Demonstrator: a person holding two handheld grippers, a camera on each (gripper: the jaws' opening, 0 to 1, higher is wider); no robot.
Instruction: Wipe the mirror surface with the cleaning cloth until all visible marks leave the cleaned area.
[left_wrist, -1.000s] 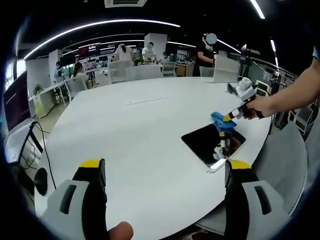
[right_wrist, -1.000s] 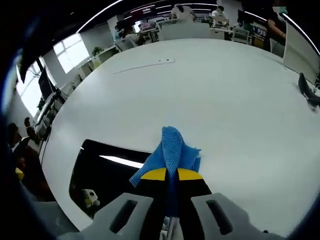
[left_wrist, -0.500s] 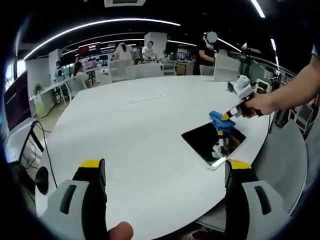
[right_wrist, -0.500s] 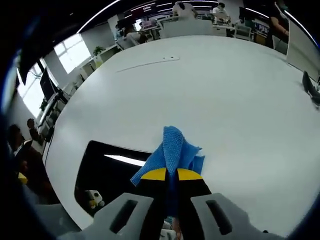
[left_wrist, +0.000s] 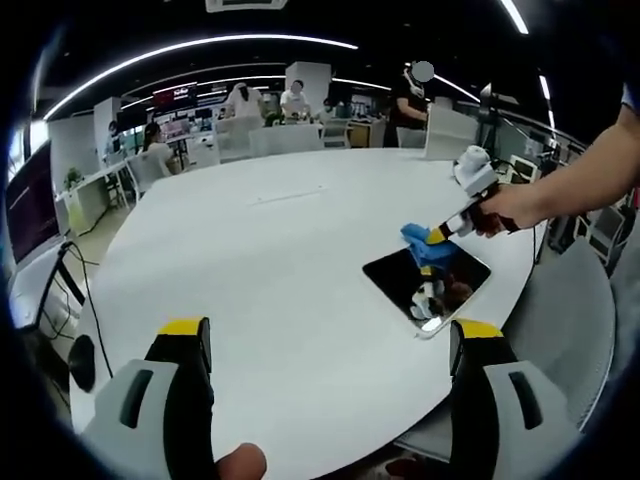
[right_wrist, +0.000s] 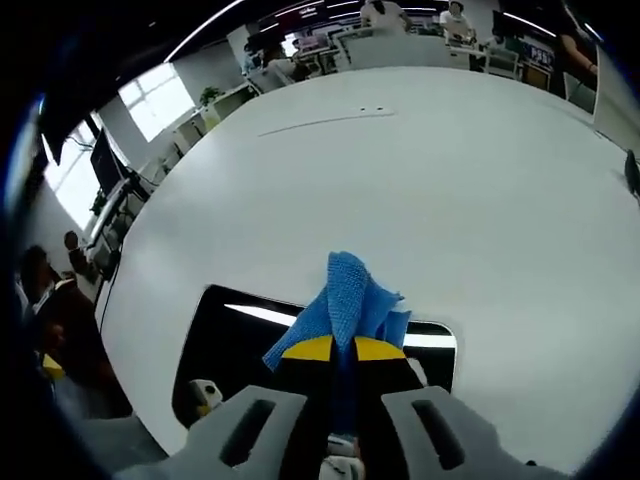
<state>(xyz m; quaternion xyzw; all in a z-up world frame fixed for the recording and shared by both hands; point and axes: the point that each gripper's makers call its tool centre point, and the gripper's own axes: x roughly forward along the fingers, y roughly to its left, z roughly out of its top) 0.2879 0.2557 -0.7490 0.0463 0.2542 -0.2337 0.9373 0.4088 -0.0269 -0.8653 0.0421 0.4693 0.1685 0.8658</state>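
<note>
A dark rectangular mirror (left_wrist: 425, 285) lies flat on the white round table (left_wrist: 270, 270) near its right edge. My right gripper (left_wrist: 437, 238), held by a hand, is shut on a blue cleaning cloth (left_wrist: 420, 245) at the mirror's far edge. In the right gripper view the cloth (right_wrist: 345, 305) sticks out between the yellow-tipped jaws of the right gripper (right_wrist: 337, 348), over the mirror (right_wrist: 250, 345). My left gripper (left_wrist: 325, 335) stands open well short of the mirror, with nothing between its jaws.
The table's near-right edge (left_wrist: 470, 350) runs close past the mirror. A white box (left_wrist: 450, 135) stands on the table's far right. People and desks (left_wrist: 250, 110) fill the background. A cable (left_wrist: 80, 290) hangs left of the table.
The right gripper with the cloth has moved left along the mirror's far edge, further over the glass. The left gripper has held still.
</note>
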